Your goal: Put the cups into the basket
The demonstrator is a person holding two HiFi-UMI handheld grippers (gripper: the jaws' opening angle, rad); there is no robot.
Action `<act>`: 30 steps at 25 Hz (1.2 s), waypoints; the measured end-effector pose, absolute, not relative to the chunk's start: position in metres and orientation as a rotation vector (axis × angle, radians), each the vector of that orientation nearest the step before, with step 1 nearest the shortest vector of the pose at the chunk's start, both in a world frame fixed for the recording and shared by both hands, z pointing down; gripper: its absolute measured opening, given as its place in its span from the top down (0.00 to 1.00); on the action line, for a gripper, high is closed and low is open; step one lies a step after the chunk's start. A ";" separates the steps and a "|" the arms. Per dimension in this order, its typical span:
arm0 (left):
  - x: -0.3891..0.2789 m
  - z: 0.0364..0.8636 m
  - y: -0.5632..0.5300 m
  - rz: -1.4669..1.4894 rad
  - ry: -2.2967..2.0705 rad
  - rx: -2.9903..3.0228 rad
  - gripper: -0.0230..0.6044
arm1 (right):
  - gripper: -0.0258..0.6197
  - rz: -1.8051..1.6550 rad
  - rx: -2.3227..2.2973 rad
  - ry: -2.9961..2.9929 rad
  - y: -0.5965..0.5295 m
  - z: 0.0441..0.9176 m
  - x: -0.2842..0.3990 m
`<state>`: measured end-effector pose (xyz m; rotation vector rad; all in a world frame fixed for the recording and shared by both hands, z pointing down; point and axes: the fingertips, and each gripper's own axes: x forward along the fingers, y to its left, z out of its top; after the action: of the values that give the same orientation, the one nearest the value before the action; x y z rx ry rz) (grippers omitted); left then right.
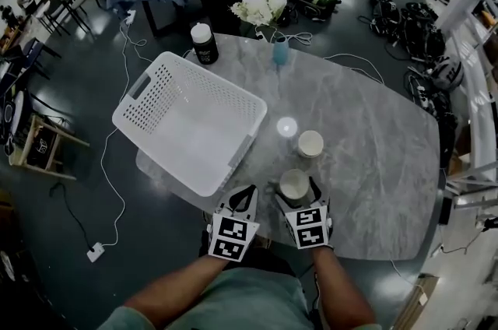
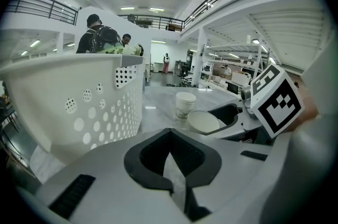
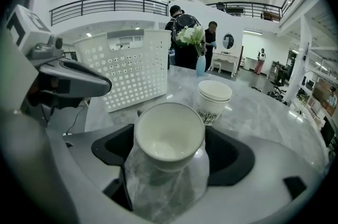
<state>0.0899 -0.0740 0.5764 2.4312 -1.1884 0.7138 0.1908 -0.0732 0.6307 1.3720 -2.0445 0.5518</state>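
A white paper cup (image 1: pixel 293 186) (image 3: pixel 169 136) stands upright on the grey marble table (image 1: pixel 366 157) near its front edge. My right gripper (image 1: pixel 296 182) (image 3: pixel 170 129) is open around it, one jaw on each side, with gaps showing beside the cup's body. A second printed cup (image 1: pixel 310 143) (image 3: pixel 214 99) (image 2: pixel 185 104), which looks like two stacked, stands just beyond. The white perforated basket (image 1: pixel 148 114) (image 2: pixel 68 96) (image 3: pixel 132 70) lies empty to the left. My left gripper (image 1: pixel 246 194) (image 2: pixel 170 138) is shut and empty, between the basket and the near cup (image 2: pixel 203 121).
A black jar with a white lid (image 1: pixel 205 43) and a blue vase (image 1: pixel 280 50) of white flowers stand at the table's far edge. The basket overhangs the table's left rim. Cables and bags lie on the floor around; people stand in the background.
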 end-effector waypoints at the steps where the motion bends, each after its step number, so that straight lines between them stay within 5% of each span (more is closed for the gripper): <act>1: 0.092 0.576 -0.075 0.722 -1.181 2.445 0.96 | 0.35 0.548 1.369 -2.038 -0.075 0.633 0.192; 19: 0.097 0.585 -0.086 0.752 -1.145 2.409 0.96 | 0.35 0.576 1.305 -2.017 -0.080 0.642 0.191; 30: 0.110 0.525 -0.076 0.641 -1.157 2.473 0.96 | 0.35 0.513 1.423 -2.084 -0.069 0.556 0.203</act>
<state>0.1101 -0.0756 0.5251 2.4731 -1.1572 0.6413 0.2026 -0.0691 0.5559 1.4229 -2.0843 0.5131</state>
